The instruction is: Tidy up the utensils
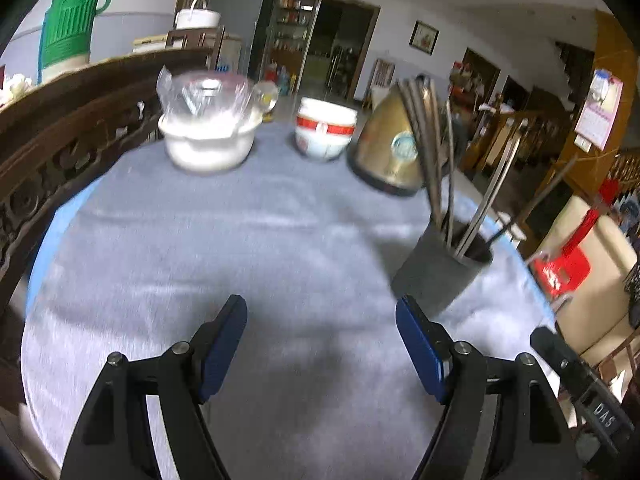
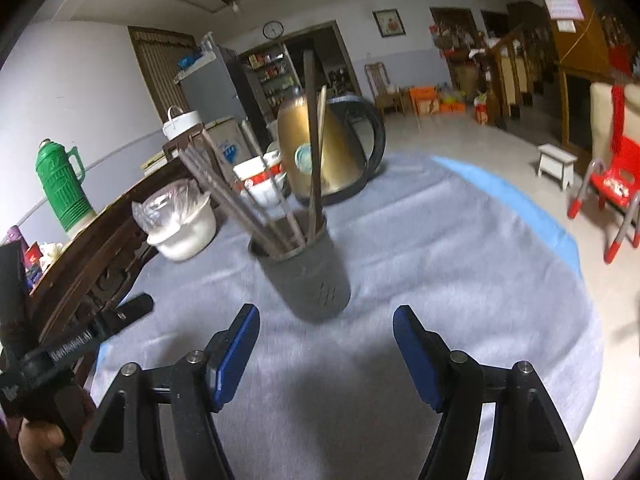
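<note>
**Tip risk at the holder — both grippers open, nothing held**

The holder [image 2: 306, 276] sits just ahead of your right gripper [image 2: 326, 354], slightly left of its centreline. From the left gripper [image 1: 321, 344] it's ahead and off to the right, near the right fingertip. Chopsticks [image 2: 314, 140] stand in it, fanned out and leaning in different directions, tops well above the rim.

Both grippers: jaws wide, empty, nothing between the pads.

What can go wrong:
- The holder is tall and loaded high. Nudge a leaning stick with a finger and you lever the whole thing over. I judge it tips easily.
- Sticks lean toward both grippers' paths. Come in low from the right and you hit the body; come in high and you rake the fan.
- The cloth [image 2: 460, 260] looks soft, so a shoved holder may drag or rock, not slide.
- The kettle [image 2: 332, 148] and bowls [image 2: 262, 184] stand just beyond the holder. A knocked holder spills sticks into them.
- The two grippers are near each other; your left one shows at the left edge of the right view. Converging on the holder risks a clash.
- Both views are blurred, so fine detail is unreliable.
</note>
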Demonstrator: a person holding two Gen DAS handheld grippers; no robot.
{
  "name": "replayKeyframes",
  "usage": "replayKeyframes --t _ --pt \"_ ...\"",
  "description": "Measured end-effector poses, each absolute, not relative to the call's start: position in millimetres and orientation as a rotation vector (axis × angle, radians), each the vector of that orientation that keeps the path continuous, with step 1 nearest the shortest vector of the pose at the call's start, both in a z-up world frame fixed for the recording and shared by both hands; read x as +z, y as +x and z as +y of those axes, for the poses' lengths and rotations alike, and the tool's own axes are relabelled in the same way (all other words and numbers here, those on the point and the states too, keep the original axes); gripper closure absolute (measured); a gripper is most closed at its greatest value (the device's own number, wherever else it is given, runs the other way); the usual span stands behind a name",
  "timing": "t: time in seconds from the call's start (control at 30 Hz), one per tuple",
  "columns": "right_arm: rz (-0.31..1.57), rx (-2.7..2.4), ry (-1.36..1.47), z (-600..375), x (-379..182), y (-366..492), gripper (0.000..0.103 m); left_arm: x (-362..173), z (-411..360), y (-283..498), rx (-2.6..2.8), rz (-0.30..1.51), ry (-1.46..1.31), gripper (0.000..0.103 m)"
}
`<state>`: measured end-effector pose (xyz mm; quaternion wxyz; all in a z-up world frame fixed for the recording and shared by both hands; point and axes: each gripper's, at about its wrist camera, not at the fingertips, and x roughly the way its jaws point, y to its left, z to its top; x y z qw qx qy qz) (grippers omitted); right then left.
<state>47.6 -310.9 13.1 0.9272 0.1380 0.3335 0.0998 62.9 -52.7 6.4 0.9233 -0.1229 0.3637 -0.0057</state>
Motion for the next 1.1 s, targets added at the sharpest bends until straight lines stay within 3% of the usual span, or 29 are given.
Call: replayKeyframes --t 0.47,1.1 --pt "0.715 0.266 0.296 -301.2 -1.6 28.9 0.03 -2.7 -73.3 37.8 -0.034 0.809 -0.17 0.026" --pt "0.69 0.178 0.046 -276.2 29.0 -4.5 0.027 19.0 -82.1 23.6 -0.064 0.77 -0.082 0.021"
